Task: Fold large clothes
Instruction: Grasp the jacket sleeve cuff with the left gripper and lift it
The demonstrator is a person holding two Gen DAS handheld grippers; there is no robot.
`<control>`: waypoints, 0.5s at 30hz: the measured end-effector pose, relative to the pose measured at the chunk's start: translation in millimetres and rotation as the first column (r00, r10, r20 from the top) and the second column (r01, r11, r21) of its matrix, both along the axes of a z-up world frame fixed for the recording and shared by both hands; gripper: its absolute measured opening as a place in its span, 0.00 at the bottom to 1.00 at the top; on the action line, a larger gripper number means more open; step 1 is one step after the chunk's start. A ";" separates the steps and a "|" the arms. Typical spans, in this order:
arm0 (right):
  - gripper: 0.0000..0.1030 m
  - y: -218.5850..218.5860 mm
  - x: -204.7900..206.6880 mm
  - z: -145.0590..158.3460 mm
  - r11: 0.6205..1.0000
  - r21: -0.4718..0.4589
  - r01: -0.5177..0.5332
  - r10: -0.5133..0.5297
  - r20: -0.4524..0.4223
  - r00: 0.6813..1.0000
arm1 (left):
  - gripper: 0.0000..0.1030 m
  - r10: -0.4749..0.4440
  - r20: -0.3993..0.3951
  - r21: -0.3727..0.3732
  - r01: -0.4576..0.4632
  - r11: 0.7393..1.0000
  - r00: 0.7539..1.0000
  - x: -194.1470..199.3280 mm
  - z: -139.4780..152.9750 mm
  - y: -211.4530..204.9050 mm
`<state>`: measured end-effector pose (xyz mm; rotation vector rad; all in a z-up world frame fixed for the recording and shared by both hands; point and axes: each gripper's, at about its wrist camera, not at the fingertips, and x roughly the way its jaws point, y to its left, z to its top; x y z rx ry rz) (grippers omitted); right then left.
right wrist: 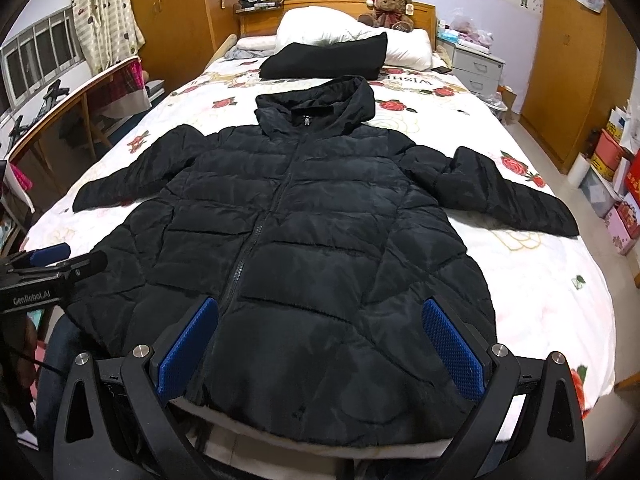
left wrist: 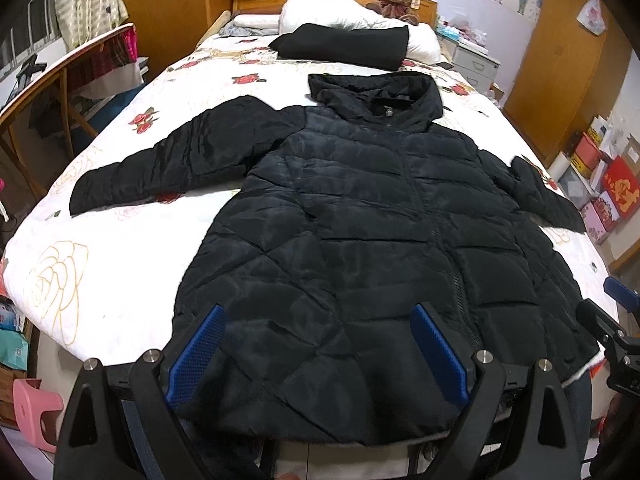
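A large black hooded puffer coat (left wrist: 352, 232) lies flat, front up and zipped, on the bed, with both sleeves spread out and the hem at the near edge. It also shows in the right wrist view (right wrist: 304, 232). My left gripper (left wrist: 316, 316) is open and empty above the hem, left of the zipper. My right gripper (right wrist: 320, 312) is open and empty above the hem, right of the zipper. Each gripper shows at the edge of the other's view: the right one (left wrist: 616, 320) and the left one (right wrist: 52, 264).
The bed (left wrist: 120, 240) has a white rose-print cover. A folded black garment (left wrist: 344, 46), white pillows (left wrist: 320, 8) and a teddy bear (left wrist: 396, 0) lie at the head. A wooden chair (left wrist: 60, 88) stands left. Drawers (right wrist: 476, 66) and boxes (right wrist: 616, 184) stand right. A pink stool (left wrist: 36, 412) is near left.
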<state>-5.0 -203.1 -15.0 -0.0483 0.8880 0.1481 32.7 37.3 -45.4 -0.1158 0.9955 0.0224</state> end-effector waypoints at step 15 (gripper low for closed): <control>0.99 40.4 71.9 -19.1 0.995 -0.056 -0.079 0.079 -0.011 0.997 | 0.84 0.232 -0.009 -0.006 -0.232 0.973 0.973 68.4 -40.3 121.1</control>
